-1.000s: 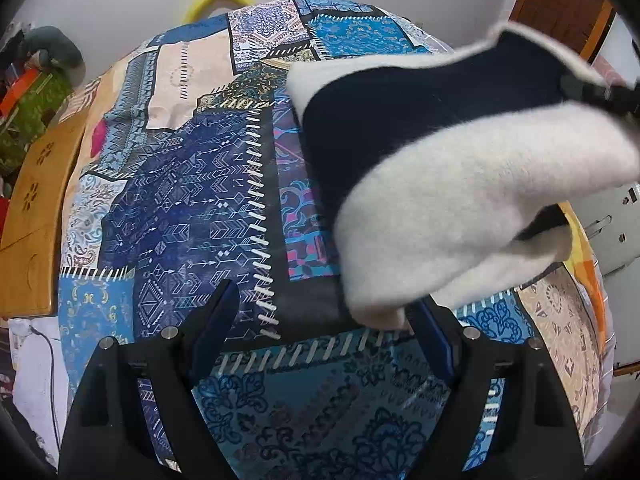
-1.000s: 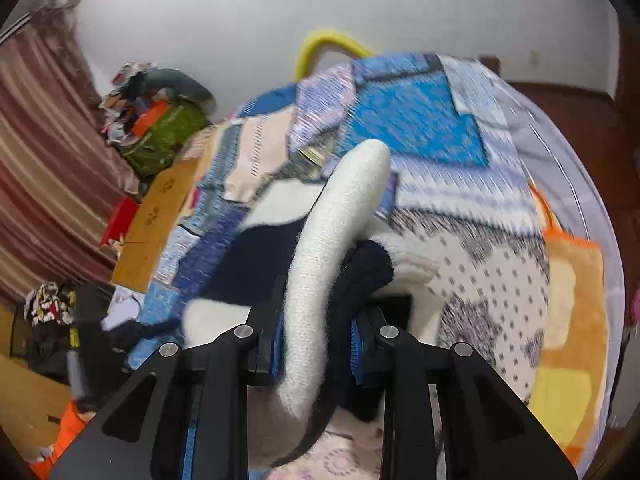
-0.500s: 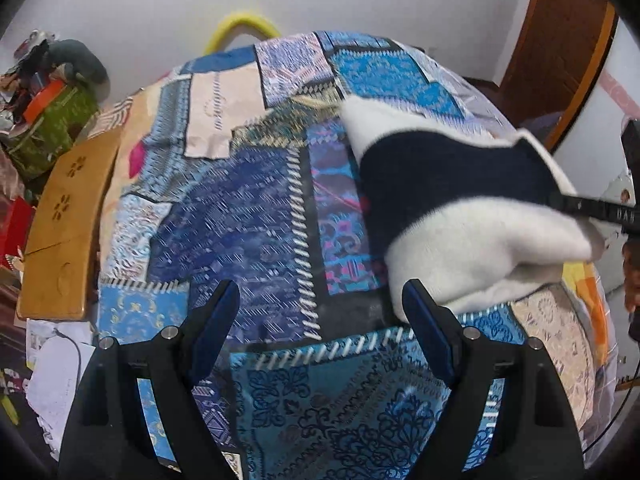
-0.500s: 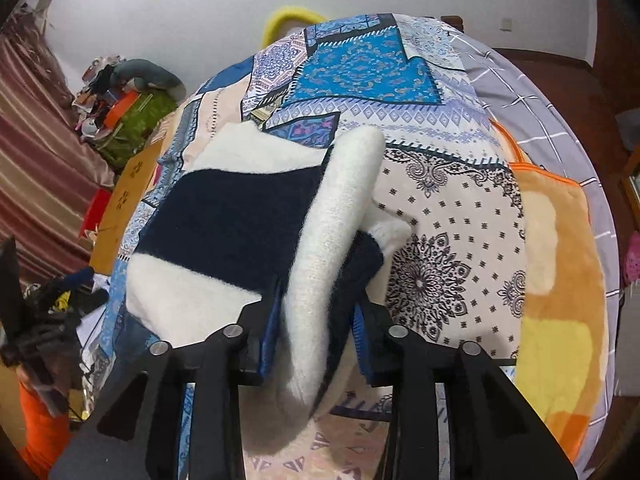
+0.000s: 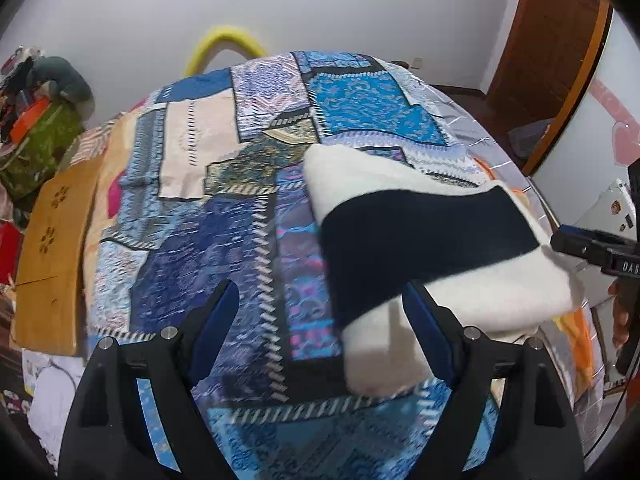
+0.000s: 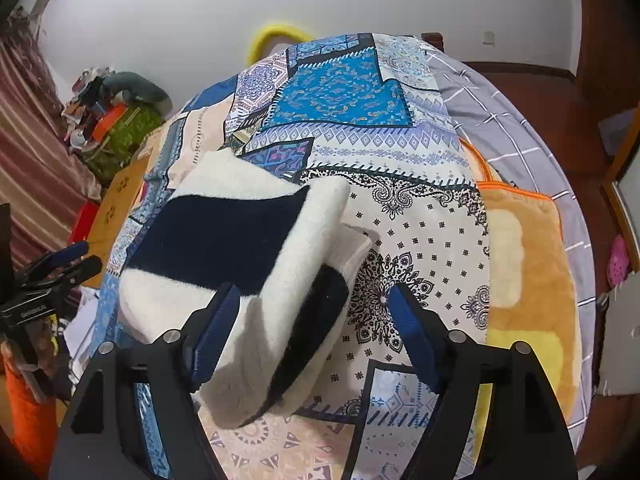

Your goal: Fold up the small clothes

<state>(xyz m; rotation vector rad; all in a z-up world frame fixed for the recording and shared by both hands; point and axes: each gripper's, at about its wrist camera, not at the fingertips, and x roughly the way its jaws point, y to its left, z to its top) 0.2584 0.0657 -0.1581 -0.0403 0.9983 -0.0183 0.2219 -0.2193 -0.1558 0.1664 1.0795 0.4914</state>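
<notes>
Your right tool (image 6: 314, 336) is spreading its jaws at this moment; the folded edge of the white and navy garment (image 6: 240, 240) lies between the blue pads (image 6: 212, 336), brushing the left pad while the right pad stands clear of it, so nothing is clamped. Your left tool (image 5: 320, 320) stands released with its jaws wide, and only the bedspread shows between them; the near white corner of the garment (image 5: 420, 240) sits just beside the right-hand pad, partly behind it, and whether they touch you cannot tell. In the left wrist view the right tool (image 5: 592, 248) shows at the right edge, next to the garment's far white end. The garment lies folded on the bed, white bands on either side of a broad navy band, with a second folded layer under the top one on the side nearest your right tool. It rests on the patchwork bedspread (image 5: 224, 240), across the blue and purple patches on one side and the cream dotted patch (image 6: 420, 248) on the other. Further out, an orange blanket (image 6: 524, 264) and a grey checked sheet (image 6: 500, 128) lie along the bed's right side, a yellow curved tube (image 5: 224, 44) rises behind the far end, a wooden board (image 5: 52, 248) lies at the left of the bed, and a pile of clutter (image 6: 116, 120) sits against the white wall.
</notes>
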